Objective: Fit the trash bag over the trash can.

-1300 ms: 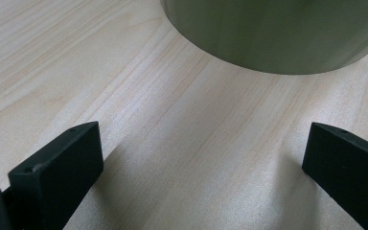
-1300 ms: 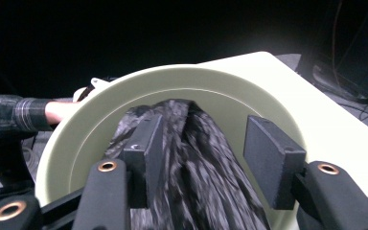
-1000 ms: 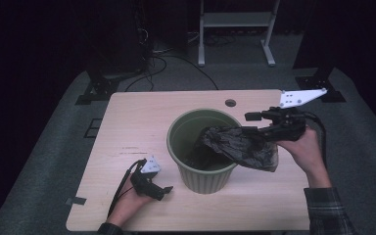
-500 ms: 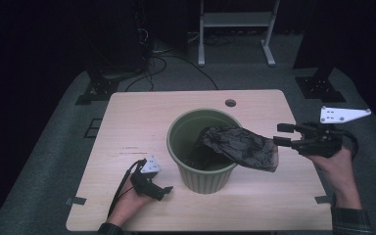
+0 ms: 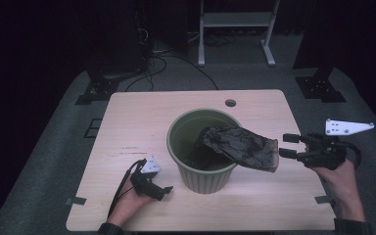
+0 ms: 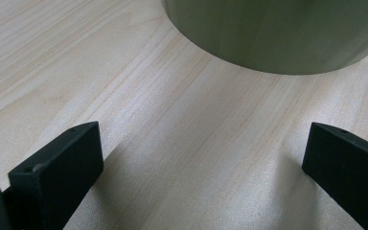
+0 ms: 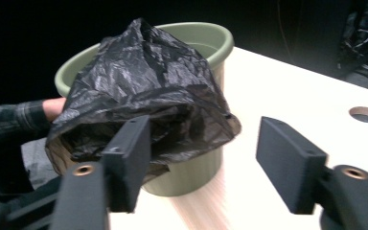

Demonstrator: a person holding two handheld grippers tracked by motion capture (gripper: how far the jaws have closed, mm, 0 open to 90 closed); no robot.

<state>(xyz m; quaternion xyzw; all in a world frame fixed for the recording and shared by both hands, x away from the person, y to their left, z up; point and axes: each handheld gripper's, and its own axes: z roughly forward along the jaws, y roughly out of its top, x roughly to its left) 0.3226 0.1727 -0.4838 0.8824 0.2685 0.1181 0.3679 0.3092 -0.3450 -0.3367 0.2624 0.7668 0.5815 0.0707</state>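
Observation:
A green plastic bin (image 5: 203, 174) stands upright in the middle of the wooden table (image 5: 137, 122). A crumpled black plastic bag (image 5: 242, 147) lies half inside it and hangs out over the right rim. My right gripper (image 5: 289, 145) hovers just right of the bag, off the table's right edge. Its jaws have just been opening and nothing is between them. In the right gripper view the bag (image 7: 143, 86) droops over the bin (image 7: 206, 38) beyond the gripper (image 7: 211, 153). My left gripper (image 5: 164, 190) rests on the table left of the bin, open, with bare wood between its jaws (image 6: 201, 163).
A round cable hole (image 5: 230, 103) sits near the table's far edge. Dark floor, cables and a metal stand (image 5: 235, 29) lie behind the table. The bin wall (image 6: 278, 33) rises close ahead of the left gripper.
The right gripper has let go of the bag and drawn back to the right and lower, its jaws wider. The bag stays draped over the rim. The left hand has kept still.

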